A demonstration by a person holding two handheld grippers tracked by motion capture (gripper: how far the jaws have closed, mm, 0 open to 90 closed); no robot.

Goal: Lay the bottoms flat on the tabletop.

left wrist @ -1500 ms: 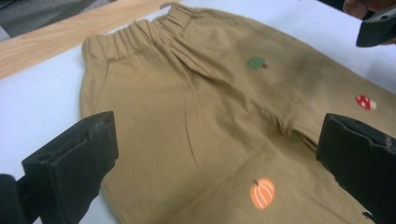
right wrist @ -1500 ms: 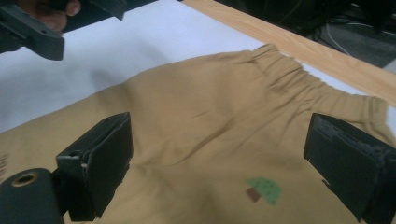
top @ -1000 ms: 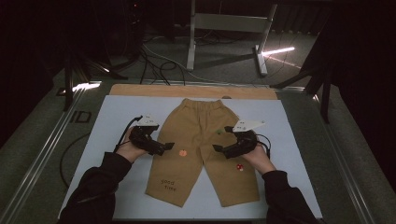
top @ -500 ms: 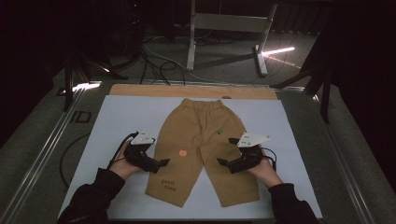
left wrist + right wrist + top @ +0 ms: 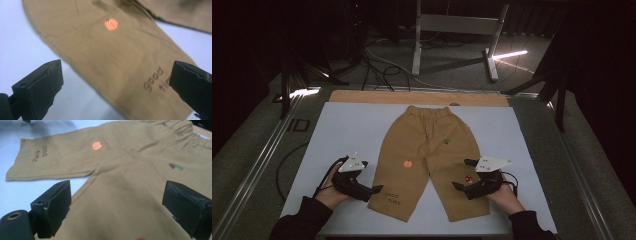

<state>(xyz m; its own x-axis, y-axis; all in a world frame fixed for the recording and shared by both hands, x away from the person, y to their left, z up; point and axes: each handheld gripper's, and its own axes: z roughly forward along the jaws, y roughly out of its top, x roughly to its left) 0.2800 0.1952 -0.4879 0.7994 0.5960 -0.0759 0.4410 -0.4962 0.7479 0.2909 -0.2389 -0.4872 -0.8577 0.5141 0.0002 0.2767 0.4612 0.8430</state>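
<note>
On the pale blue mat (image 5: 342, 130) we see tan trousers (image 5: 427, 145) spread flat, waistband away from us | our left gripper (image 5: 373, 190) at the outer hem of the "good time" leg, jaws spread wide, gripping nothing | our right gripper (image 5: 463, 174) over the other leg near its hem, jaws likewise spread and unladen

One pair of tan trousers (image 5: 428, 155), two tongs, left (image 5: 374, 190), right (image 5: 457, 186), one white mat (image 5: 342, 130)
</note>
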